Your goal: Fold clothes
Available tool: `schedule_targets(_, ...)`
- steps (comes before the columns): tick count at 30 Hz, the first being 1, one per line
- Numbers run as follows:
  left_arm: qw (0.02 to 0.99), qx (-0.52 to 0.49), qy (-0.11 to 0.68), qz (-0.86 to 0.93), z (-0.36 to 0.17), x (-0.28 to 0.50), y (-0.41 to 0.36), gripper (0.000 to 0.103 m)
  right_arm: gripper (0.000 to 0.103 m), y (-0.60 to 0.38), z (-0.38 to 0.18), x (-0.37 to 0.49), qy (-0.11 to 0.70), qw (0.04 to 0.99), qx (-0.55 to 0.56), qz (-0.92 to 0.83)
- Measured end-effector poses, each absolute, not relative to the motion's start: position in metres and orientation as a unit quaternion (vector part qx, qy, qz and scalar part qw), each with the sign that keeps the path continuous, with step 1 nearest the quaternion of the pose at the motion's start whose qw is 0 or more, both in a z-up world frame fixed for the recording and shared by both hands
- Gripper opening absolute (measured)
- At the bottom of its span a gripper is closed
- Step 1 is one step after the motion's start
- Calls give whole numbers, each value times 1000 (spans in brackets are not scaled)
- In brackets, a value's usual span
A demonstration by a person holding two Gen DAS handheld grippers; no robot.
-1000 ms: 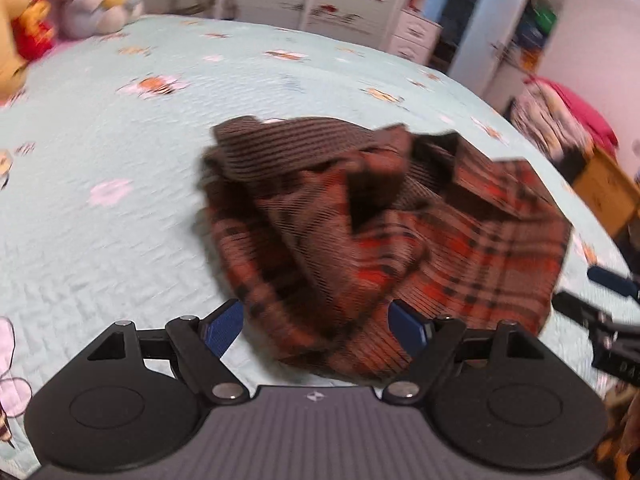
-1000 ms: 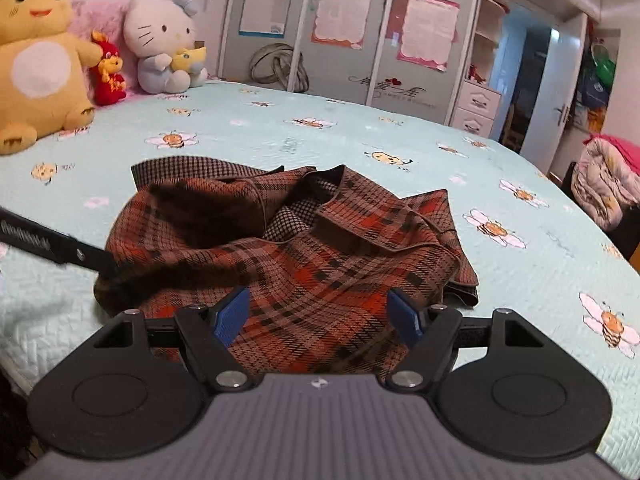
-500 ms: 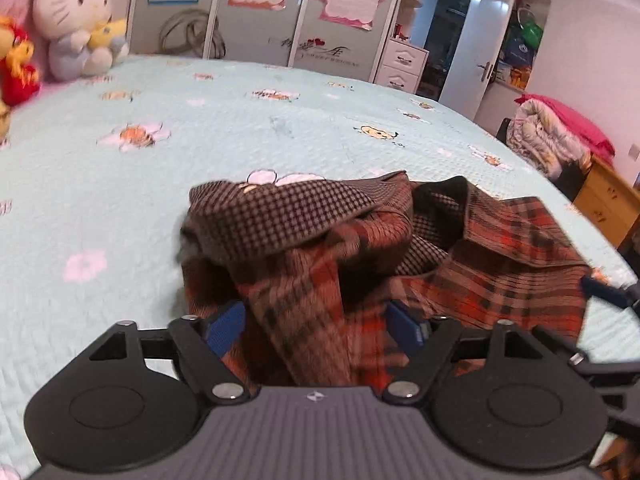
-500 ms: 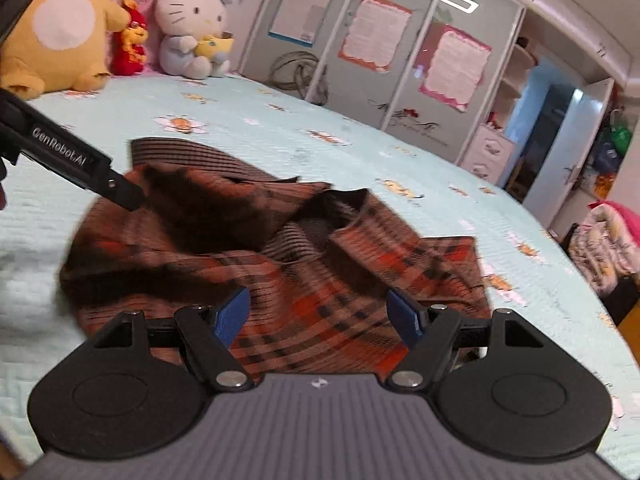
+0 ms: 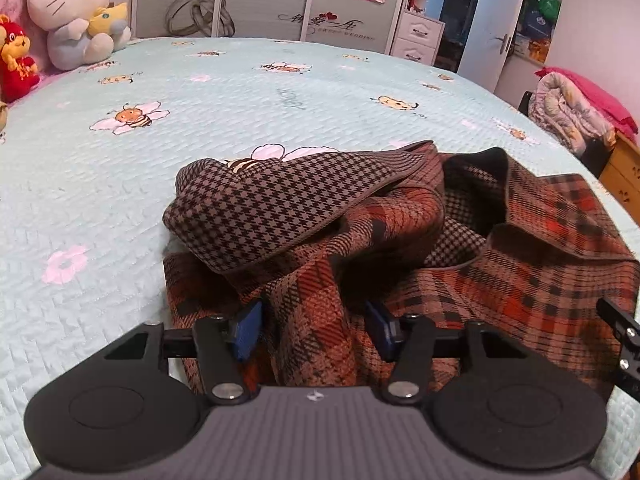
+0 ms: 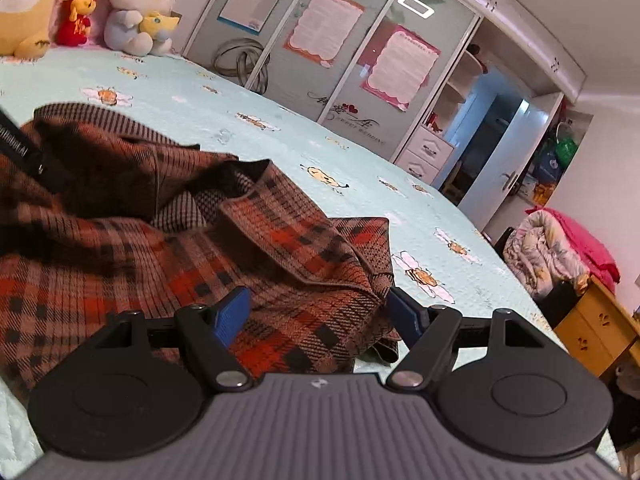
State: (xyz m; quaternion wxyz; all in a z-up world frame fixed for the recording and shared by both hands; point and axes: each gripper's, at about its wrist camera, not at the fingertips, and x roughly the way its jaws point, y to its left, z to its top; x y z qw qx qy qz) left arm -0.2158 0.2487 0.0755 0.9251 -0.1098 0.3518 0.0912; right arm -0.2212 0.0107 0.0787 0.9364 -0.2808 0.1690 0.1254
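Your crumpled red-and-brown plaid garment with a houndstooth lining (image 5: 400, 248) lies bunched on the pale green quilted bed cover printed with bees and flowers (image 5: 240, 92), at the near edge of the bed. Your left hand-held gripper (image 5: 314, 330) has just been closing, and a raised fold of the plaid cloth stands between its blue pads (image 5: 247, 330); the jaws look narrow around it, though you cannot tell whether the pads press firmly. Your right hand-held gripper (image 6: 320, 312) stands wide, its blue fingers either side of the garment's right-hand corner without pinching it. A white plush cat (image 5: 76, 12) sits at the far left of the bed.
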Motion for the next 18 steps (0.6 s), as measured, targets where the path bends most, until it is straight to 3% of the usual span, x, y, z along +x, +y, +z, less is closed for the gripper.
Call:
schedule_targets(2,926,-113,350,86,77,-217,248,12,75,13,76,-223,162,935,-292,119)
schedule_targets(4,929,-113,343,81,81,-221,245,7,75,14,76,-226,156,937,-290,119)
schedule_targets(14,953,-93,281,64,110,-256,227,4,75,36,90,-242,131,936,-263,195)
schedule_targets(18,956,-80,280,41,105,-267,216,5,75,22,109,-214,216,929,-91,288)
